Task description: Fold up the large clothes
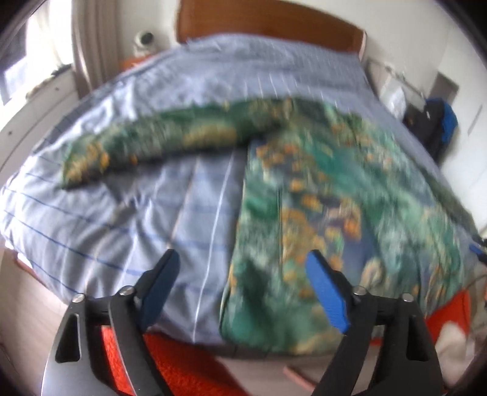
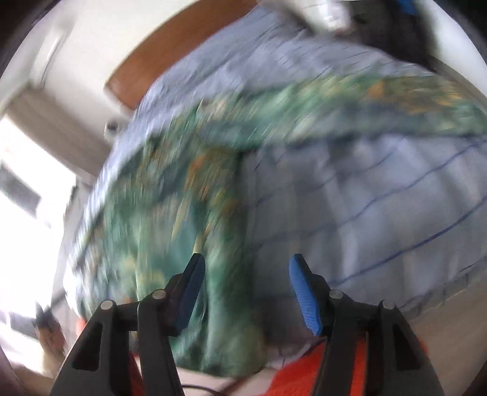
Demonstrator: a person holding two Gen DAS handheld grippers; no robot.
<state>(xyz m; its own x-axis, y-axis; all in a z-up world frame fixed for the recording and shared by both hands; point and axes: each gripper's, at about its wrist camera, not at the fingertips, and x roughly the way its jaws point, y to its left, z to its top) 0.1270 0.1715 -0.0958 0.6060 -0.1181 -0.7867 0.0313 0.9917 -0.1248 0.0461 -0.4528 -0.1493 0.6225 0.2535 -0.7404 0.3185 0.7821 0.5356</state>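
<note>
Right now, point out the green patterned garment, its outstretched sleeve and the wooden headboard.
green patterned garment (image 1: 319, 213), left wrist view, on the middle of its body.
outstretched sleeve (image 1: 146, 143), left wrist view, midway along the sleeve.
wooden headboard (image 1: 261, 21), left wrist view, on its upper panel.

The garment (image 1: 319, 189) lies spread on the bed (image 1: 152, 213), its body toward the right half and reaching the near edge, one sleeve (image 1: 146, 146) stretched out to the left across the cover. The headboard (image 1: 268, 24) stands behind the bed at its far end, and a bag (image 1: 438, 121) sits beyond the bed's right side. The left hand-held gripper (image 1: 243, 268) hangs above the near edge over the garment's left border, apart from it; the right hand-held gripper (image 2: 246, 274) hangs over its right border.
</note>
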